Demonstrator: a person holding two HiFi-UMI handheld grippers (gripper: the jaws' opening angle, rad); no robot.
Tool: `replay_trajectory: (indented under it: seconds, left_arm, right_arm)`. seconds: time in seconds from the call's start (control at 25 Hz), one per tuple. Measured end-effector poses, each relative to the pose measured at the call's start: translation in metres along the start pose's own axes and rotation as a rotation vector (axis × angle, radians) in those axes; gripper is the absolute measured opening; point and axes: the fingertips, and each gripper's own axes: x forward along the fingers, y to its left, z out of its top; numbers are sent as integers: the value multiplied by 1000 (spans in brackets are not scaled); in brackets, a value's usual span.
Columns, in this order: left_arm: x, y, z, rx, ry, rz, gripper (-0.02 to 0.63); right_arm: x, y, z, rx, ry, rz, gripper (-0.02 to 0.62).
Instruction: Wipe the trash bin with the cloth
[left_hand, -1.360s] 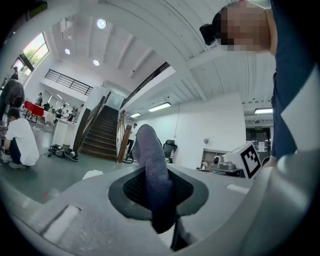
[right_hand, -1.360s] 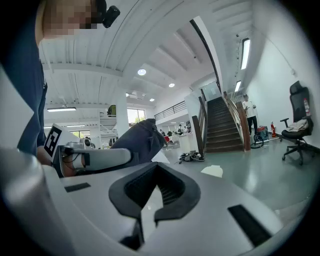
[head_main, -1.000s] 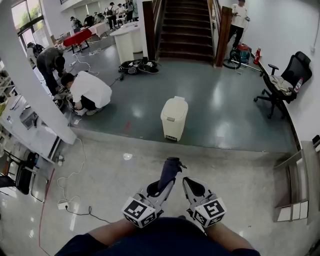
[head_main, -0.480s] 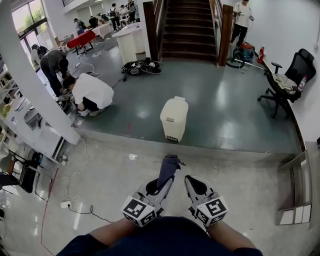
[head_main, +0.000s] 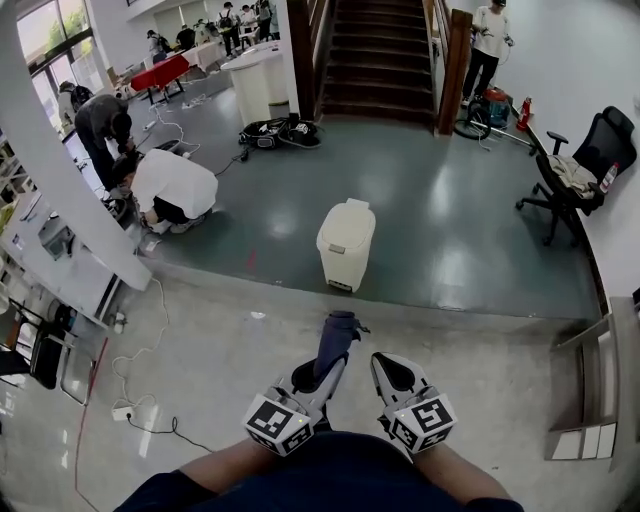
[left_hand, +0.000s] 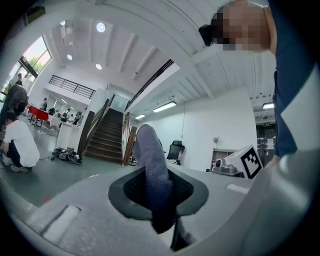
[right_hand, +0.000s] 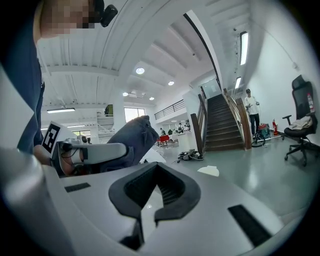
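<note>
A white lidded trash bin (head_main: 346, 243) stands upright on the dark green floor, well ahead of both grippers. My left gripper (head_main: 332, 365) is held low against my body, shut on a dark blue-grey cloth (head_main: 337, 338) that sticks up from its jaws. In the left gripper view the cloth (left_hand: 152, 175) fills the gap of that gripper (left_hand: 160, 200). My right gripper (head_main: 386, 370) sits just to its right, shut with nothing between the jaws (right_hand: 149, 202). The cloth (right_hand: 131, 137) and the bin's top (right_hand: 208, 171) also show in the right gripper view.
A low step (head_main: 420, 303) separates my light floor from the green floor where the bin stands. A crouching person (head_main: 170, 185) works to the bin's left beside a white pillar (head_main: 60, 170). An office chair (head_main: 580, 165) stands far right, stairs (head_main: 375, 50) behind, a cable (head_main: 140, 400) lower left.
The head view has shifted slightly, so the bin sits a little lower in frame. Both grippers and the cloth keep their places.
</note>
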Motion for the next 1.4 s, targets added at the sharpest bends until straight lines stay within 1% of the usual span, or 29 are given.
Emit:
replay_trajectory:
  seconds: [0.12, 0.24, 0.4, 0.56, 0.72, 0.84, 0.96, 1.16, 1.4]
  left_arm:
    - [23, 40, 5, -5, -11, -23, 52]
    - [55, 92, 11, -7, -19, -43, 52]
    - [102, 165, 31, -5, -32, -74, 52]
    - [136, 230, 44, -19, -15, -106, 52]
    - [165, 278, 44, -27, 8, -124, 52]
    - [180, 295, 40, -54, 23, -116, 52]
    - [200, 306, 36, -60, 38, -102, 52]
    - [231, 320, 31, -74, 64, -41, 52]
    - [264, 326, 23, -46, 100, 1, 52]
  right_arm:
    - [40, -17, 7, -19, 7, -21, 5]
    - [90, -43, 17, -25, 9, -56, 5]
    - [160, -76, 34, -21, 15, -103, 5]
    - [221, -97, 49, -21, 36, -138, 5]
    - [266, -119, 58, -7, 38, -175, 5]
    - [283, -131, 59, 10, 48, -183, 5]
    - [293, -147, 60, 13, 61, -166, 5]
    - [306, -175, 61, 35, 75, -132, 5]
    - [317, -214, 70, 47, 59, -91, 5]
